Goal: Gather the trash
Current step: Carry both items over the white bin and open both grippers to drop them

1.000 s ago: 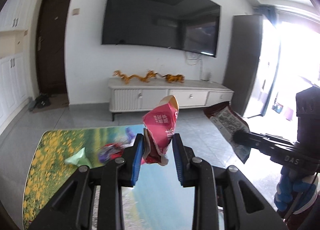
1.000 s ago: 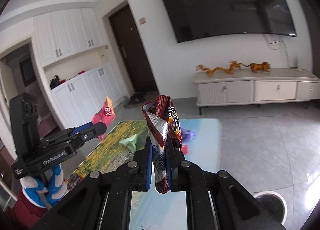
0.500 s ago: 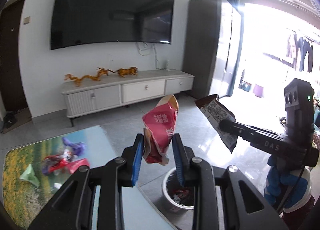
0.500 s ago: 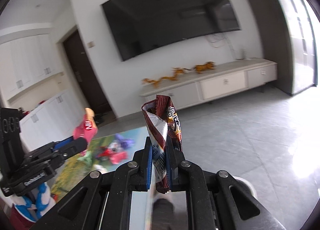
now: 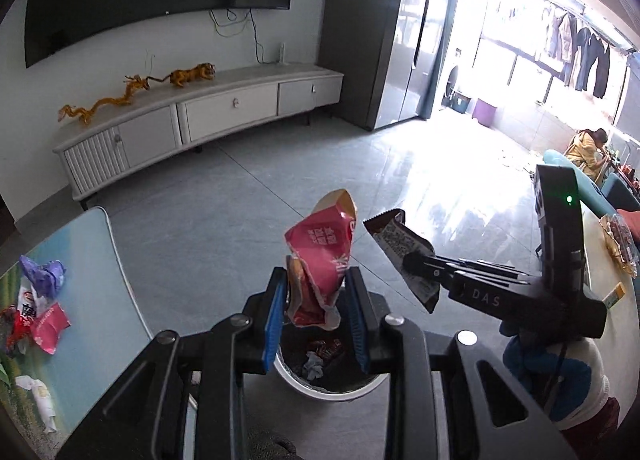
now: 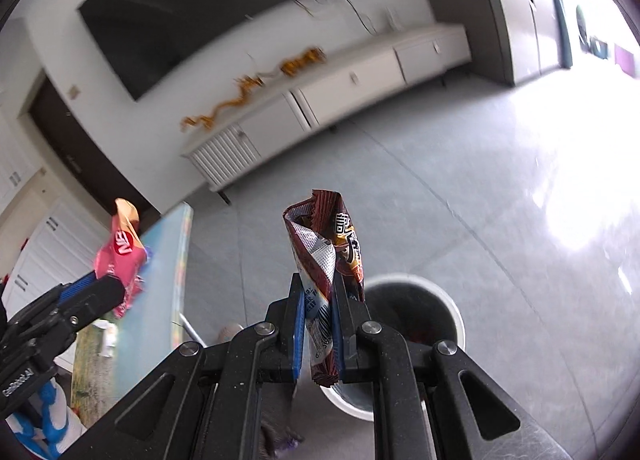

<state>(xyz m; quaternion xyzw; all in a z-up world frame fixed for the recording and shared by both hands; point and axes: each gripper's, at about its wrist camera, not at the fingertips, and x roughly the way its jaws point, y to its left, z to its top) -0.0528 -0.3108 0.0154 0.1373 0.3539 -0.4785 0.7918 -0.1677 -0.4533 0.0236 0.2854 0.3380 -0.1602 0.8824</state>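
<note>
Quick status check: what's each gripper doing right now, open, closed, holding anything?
Left gripper: closed on the red snack wrapper, above the trash bin.
Right gripper: closed on the brown snack wrapper.

The red wrapper (image 5: 320,256) is crinkled glossy plastic film, and the brown wrapper (image 6: 326,260) shows a silvery foil lining. Both sets of fingers (image 5: 274,312) are matt black plastic with smooth blue pads and bright metal screws. The floor (image 5: 224,219) is polished tile throwing glare; the bin (image 6: 454,314) rim is smooth and white.
</note>
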